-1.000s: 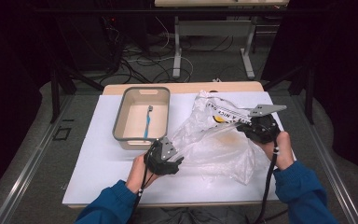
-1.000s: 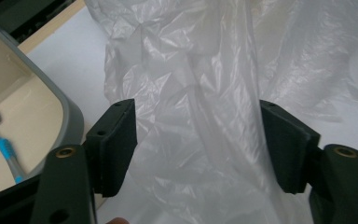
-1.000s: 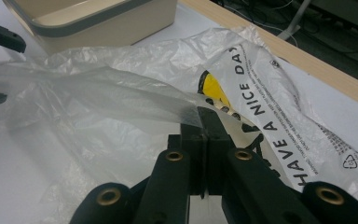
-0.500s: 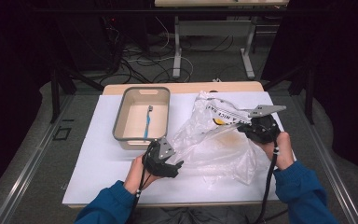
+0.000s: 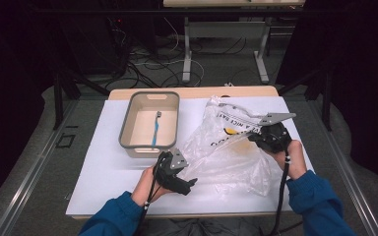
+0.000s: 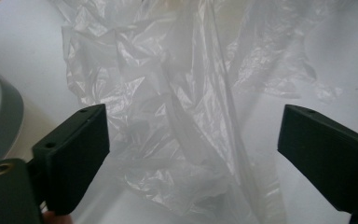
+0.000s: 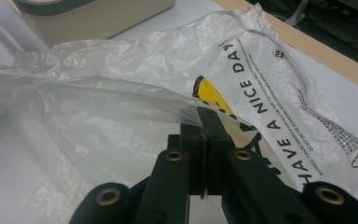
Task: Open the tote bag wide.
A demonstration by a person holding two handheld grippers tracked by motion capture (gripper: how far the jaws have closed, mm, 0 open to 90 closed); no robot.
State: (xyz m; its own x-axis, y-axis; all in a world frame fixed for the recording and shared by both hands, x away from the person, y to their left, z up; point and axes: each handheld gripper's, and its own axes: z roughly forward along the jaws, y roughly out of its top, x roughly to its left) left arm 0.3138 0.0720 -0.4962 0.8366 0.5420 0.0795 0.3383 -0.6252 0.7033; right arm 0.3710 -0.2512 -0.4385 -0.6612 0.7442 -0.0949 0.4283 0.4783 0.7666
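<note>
The thin, slippery plastic bag (image 5: 226, 152) lies crumpled on the desk (image 5: 103, 167) right of the tray (image 5: 150, 125), right gripper (image 5: 256, 137) pinching its far rim, left gripper (image 6: 191, 154) having just opened wide over the near edge, best gathered in a fold.

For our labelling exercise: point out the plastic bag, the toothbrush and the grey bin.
plastic bag (image 5: 226, 157), high view, on its crumpled clear middle.
toothbrush (image 5: 155, 132), high view, on its blue handle.
grey bin (image 5: 125, 129), high view, on its left rim.
</note>
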